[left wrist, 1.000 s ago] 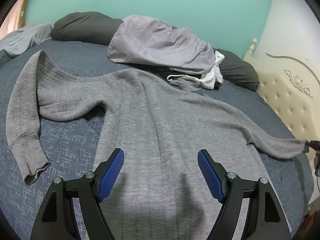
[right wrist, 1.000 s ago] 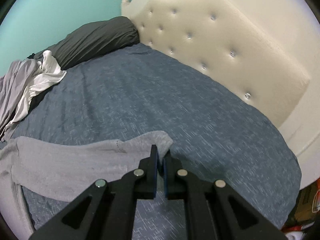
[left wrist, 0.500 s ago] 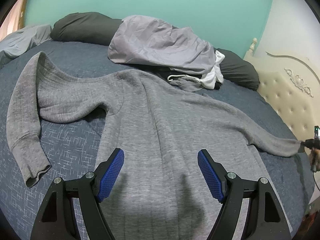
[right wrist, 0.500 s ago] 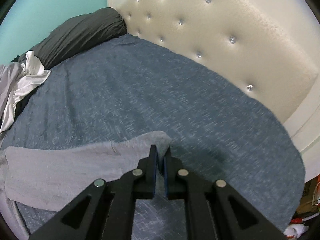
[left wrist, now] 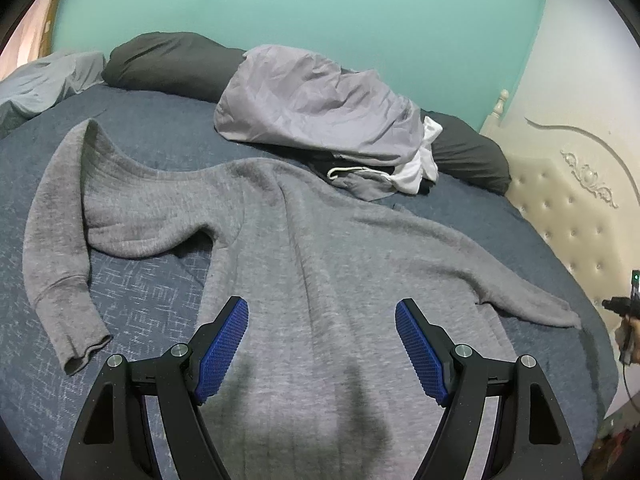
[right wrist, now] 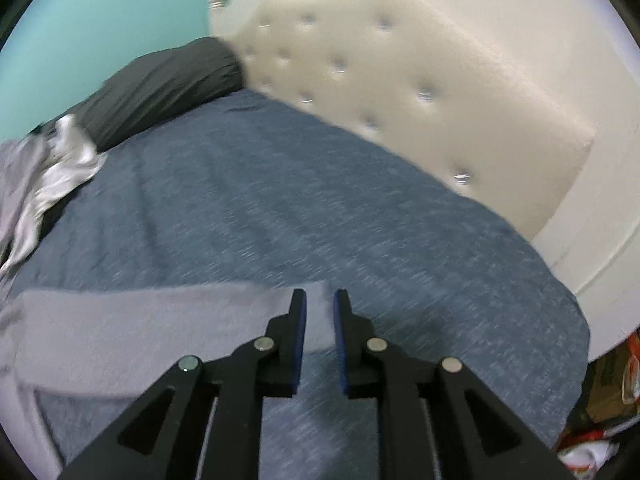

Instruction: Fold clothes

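Blue pads of the left hand-held gripper stand spread wide and empty at six o'clock of the left wrist view, hovering over the lower body of the grey sweatshirt, exactly as they did a second ago. That sweatshirt lies flat, spread across the blue bedspread: one sleeve doubles back toward eight o'clock, ending in a cuff, while the other sleeve runs out toward three o'clock. In the right wrist view the right hand-held gripper was pinched on that sleeve's end a second ago; now its jaws are opening, a narrow gap shows between the pads, and the sleeve end lies under and between them on the bed, apparently no longer clamped. The left view agrees, with the sleeve tip lying loose and the right gripper standing apart from it at the three o'clock edge. My reading is that the sleeve has been pulled straight and let go, so the spreading-out step is finishing and the folding itself has not begun. Farther off, toward twelve o'clock, a heap of pale grey cloth and white fabric waits against dark pillows, with the tufted headboard beyond.
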{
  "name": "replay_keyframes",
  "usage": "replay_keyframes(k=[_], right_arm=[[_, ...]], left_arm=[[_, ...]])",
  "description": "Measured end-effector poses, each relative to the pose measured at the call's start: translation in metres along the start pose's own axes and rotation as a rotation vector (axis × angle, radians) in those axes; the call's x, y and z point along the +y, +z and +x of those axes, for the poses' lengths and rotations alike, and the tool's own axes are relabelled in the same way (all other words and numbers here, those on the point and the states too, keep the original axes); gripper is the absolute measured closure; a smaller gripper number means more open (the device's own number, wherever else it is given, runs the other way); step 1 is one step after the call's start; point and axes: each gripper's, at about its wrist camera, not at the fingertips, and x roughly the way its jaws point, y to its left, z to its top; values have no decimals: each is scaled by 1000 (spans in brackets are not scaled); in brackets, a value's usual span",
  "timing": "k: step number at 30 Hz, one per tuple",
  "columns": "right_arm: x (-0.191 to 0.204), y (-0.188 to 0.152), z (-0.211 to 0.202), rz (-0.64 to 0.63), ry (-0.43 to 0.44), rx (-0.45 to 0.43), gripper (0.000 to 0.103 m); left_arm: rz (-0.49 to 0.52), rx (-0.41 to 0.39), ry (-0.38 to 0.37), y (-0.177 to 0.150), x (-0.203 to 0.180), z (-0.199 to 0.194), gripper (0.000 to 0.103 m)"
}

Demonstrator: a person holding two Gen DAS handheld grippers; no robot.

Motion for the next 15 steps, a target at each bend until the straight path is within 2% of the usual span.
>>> replay_keyframes(k=[5,7,11,15], right_arm=[[71,-35,-36,-64,210,36,87],[105,-52,-54,-89,303,34,86],[175,-92,-89,-117,479,44,80],[243,-134,-114,-157,624,76,80]], left_arm=[[-23,22,25,1,12,-24,23],[-45,52,39,3,26,-35,23],[-114,61,75,10,63,-62,23],[-149,80,169,13,106,-89,23]])
